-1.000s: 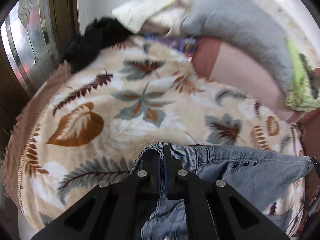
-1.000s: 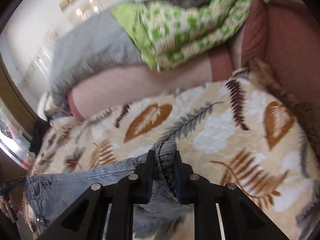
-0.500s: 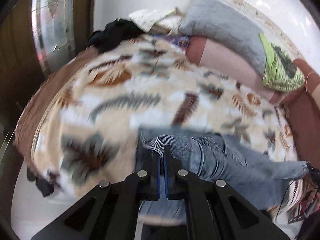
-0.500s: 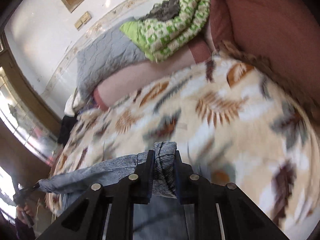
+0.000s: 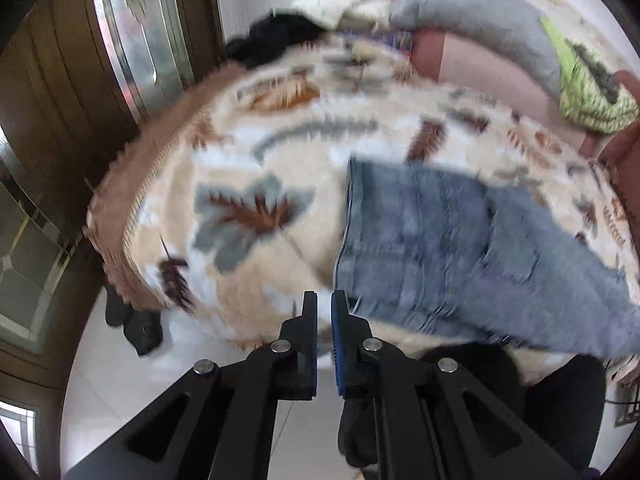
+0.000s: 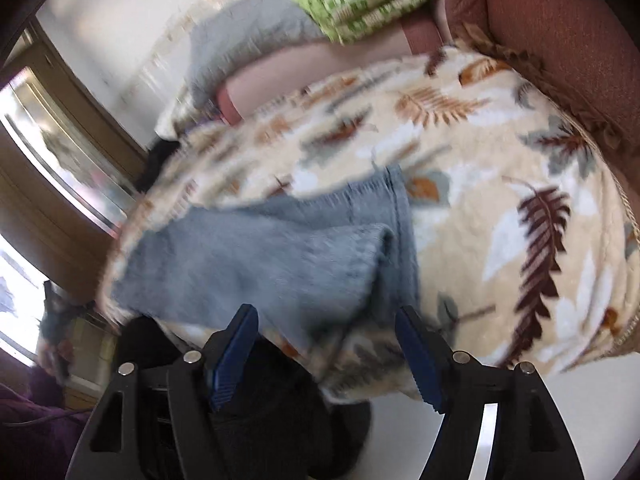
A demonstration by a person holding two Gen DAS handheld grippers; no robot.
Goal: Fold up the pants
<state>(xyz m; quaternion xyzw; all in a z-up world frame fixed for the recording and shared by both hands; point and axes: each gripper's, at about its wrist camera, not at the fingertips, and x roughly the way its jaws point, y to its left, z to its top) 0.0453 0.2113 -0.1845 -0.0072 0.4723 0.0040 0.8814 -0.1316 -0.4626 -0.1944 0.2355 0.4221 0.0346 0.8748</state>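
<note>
Faded blue denim pants (image 5: 436, 248) lie folded on the leaf-patterned fleece bed blanket (image 5: 240, 168); your left gripper (image 5: 324, 308) is nearly closed and empty, your right gripper (image 6: 326, 330) wide and empty, so regrasp the two corners evenly before the next fold

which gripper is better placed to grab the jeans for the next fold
Probably right: the right gripper is wide open, with the jeans just ahead of its fingers. The left gripper is nearly closed, beside their edge.
</note>
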